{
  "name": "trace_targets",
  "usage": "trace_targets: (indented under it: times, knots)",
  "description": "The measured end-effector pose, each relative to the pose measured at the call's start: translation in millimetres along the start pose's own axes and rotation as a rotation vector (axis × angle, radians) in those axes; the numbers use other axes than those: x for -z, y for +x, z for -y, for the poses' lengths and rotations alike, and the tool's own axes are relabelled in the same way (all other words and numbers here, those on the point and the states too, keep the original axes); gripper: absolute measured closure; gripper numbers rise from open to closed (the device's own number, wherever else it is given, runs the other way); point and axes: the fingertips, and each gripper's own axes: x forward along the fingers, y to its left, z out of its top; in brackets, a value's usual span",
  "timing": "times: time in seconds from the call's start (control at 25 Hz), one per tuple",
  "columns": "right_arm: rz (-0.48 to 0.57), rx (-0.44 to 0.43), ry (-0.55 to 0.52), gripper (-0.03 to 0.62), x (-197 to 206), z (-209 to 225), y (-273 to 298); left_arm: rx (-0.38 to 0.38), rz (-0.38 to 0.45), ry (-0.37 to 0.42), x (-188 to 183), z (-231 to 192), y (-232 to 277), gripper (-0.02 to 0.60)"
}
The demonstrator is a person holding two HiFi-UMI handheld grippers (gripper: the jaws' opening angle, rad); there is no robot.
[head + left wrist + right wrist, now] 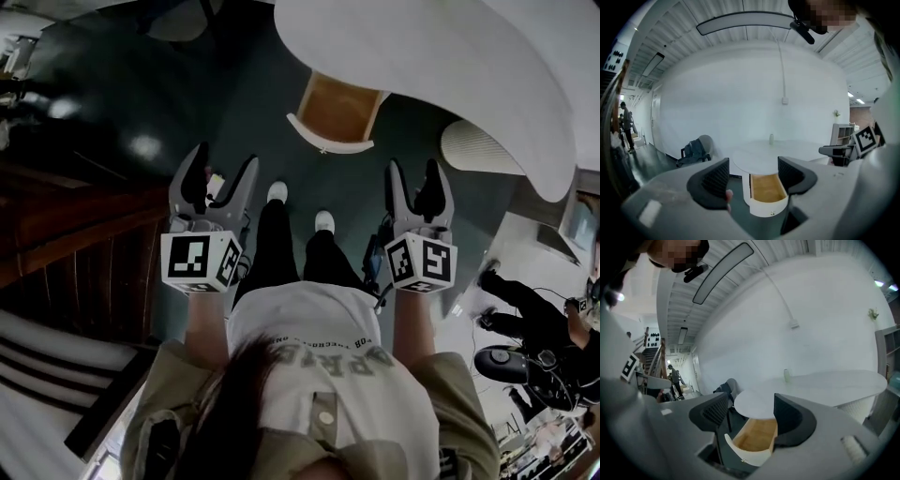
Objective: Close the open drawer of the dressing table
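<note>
The shallow drawer (338, 110), with a honey-coloured bare wooden inside and a curved, smooth white front, stands pulled out from under the white, rounded top of the dressing table (450, 66); in the head view it lies at 12 o'clock from the gap between the two tools, at about 1 o'clock from the left gripper (225, 169) and at about 11 o'clock from the right gripper (412, 173); both are well apart from it and touch nothing. Its long axis runs from 12 to 6 o'clock, with the white front at the 6 o'clock end, facing the person; so, in my judgement, the push must go toward 12 o'clock, flat against this front. The right gripper seems a little nearer, but the difference is small and I cannot be sure. The grey, ribbed jaws of the left gripper stand apart with nothing between them; the jaws of the right gripper are also spread and empty; each gripper view shows the drawer through the gap, low in the middle. A small knob (772, 213) sits on the front near its lower edge; the front looks hard and slippery, so a broad contact seems safer than a pinch. Under the drawer the dark, glossy floor (234, 103) shows.
</note>
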Motion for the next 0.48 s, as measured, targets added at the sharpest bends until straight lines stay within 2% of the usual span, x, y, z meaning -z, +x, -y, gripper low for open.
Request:
trace_targets:
  times: [0.24,0.48]
  knots:
    - [0.026,0.080,0.014,0.284,8.4,-7.0,22.4,0.073,-0.005,0.014,-1.2,-23.9,34.2,0.242]
    - [0.019,0.171,0.022,0.284,42.3,-15.5,35.3,0.170,-0.029,0.050,7.9,-43.6,68.6,0.242]
